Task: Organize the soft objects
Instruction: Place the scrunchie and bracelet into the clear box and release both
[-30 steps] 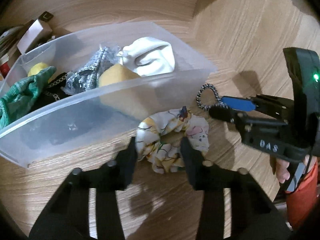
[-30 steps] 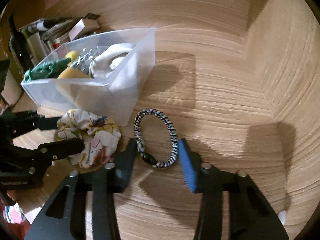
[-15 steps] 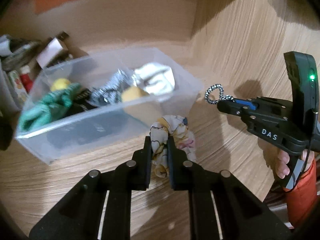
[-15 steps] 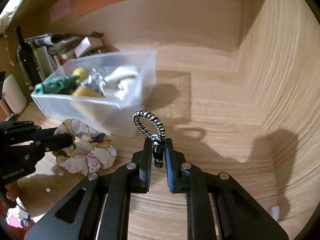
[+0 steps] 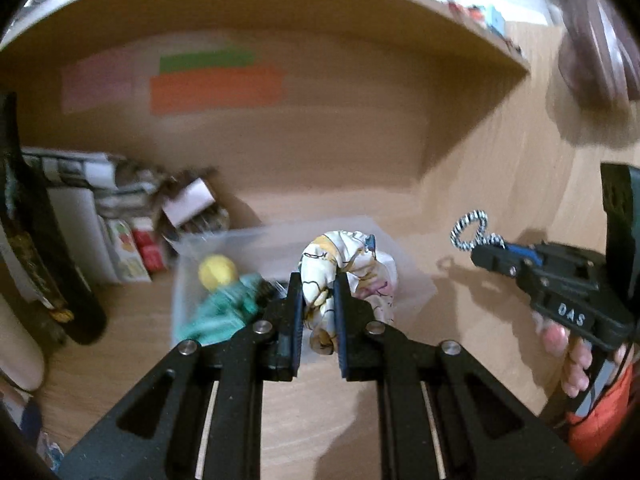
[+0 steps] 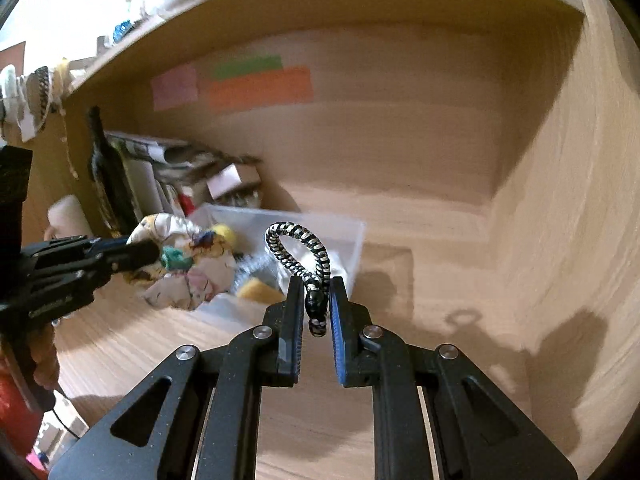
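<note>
My left gripper (image 5: 317, 286) is shut on a floral fabric scrunchie (image 5: 352, 272) and holds it in the air above the clear plastic bin (image 5: 182, 280). The scrunchie also shows in the right wrist view (image 6: 188, 264). My right gripper (image 6: 316, 292) is shut on a black-and-white striped hair tie (image 6: 300, 248), raised in front of the bin (image 6: 352, 240). The hair tie also shows in the left wrist view (image 5: 468, 232). The bin holds a green cloth (image 5: 224, 312), a yellow ball (image 5: 217, 272) and other soft items.
This is a wooden shelf compartment with back and right side walls. A dark bottle (image 5: 36, 248), books and small boxes (image 5: 132, 256) stand at the left. Coloured sticky notes (image 5: 216, 88) are on the back wall.
Both grippers closed on their items on the shelf floor, then lifted them. The scrunchie and the hair tie now hang in the air over and beside the bin.
</note>
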A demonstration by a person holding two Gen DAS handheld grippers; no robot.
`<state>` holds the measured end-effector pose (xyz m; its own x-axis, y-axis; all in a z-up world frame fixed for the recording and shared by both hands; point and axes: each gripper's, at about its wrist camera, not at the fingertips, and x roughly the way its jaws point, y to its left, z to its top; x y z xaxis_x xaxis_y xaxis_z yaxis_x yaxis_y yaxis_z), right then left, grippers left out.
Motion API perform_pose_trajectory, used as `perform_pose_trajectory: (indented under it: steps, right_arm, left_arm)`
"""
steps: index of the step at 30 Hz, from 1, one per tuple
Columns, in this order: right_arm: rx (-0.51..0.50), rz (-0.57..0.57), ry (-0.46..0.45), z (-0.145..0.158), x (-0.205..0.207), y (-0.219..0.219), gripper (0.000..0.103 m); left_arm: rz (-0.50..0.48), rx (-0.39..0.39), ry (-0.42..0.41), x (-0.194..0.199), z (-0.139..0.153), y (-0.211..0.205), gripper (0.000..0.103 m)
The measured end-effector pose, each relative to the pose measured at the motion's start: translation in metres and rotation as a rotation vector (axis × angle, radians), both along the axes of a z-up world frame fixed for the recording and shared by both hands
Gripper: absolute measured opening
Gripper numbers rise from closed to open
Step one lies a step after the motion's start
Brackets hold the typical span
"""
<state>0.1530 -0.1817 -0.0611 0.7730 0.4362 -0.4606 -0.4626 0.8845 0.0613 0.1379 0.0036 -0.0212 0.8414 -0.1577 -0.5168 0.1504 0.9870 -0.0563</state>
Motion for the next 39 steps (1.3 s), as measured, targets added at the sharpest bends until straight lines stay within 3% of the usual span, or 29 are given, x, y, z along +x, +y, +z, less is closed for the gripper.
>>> perform_pose_trajectory:
  steps: [7, 22, 26, 29, 31, 36, 39]
  right_arm:
    - [-0.015, 0.018, -0.004, 0.001, 0.018, 0.028, 0.012]
    - [-0.098, 0.017, 0.178, -0.049, 0.080, 0.059, 0.012]
    - [-0.122, 0.029, 0.174, -0.055, 0.081, 0.064, 0.013]
    - [-0.138, 0.031, 0.165, -0.056, 0.079, 0.068, 0.026]
    - [-0.146, 0.023, 0.146, -0.054, 0.078, 0.069, 0.038]
    - [-0.134, 0.034, 0.135, -0.048, 0.071, 0.067, 0.040]
    - [-0.120, 0.044, 0.118, -0.041, 0.063, 0.065, 0.050]
  left_arm:
    - [0.074, 0.004, -0.020, 0.020, 0.004, 0.023, 0.013]
    - [0.092, 0.032, 0.167, 0.074, -0.064, 0.037, 0.014]
    - [0.089, 0.030, 0.180, 0.073, -0.067, 0.039, 0.031]
    - [0.095, 0.040, 0.168, 0.069, -0.065, 0.040, 0.050]
    - [0.099, 0.054, 0.153, 0.063, -0.063, 0.039, 0.055]
    - [0.096, 0.058, 0.147, 0.052, -0.058, 0.041, 0.058]
    - [0.106, 0.050, 0.125, 0.044, -0.051, 0.046, 0.065]
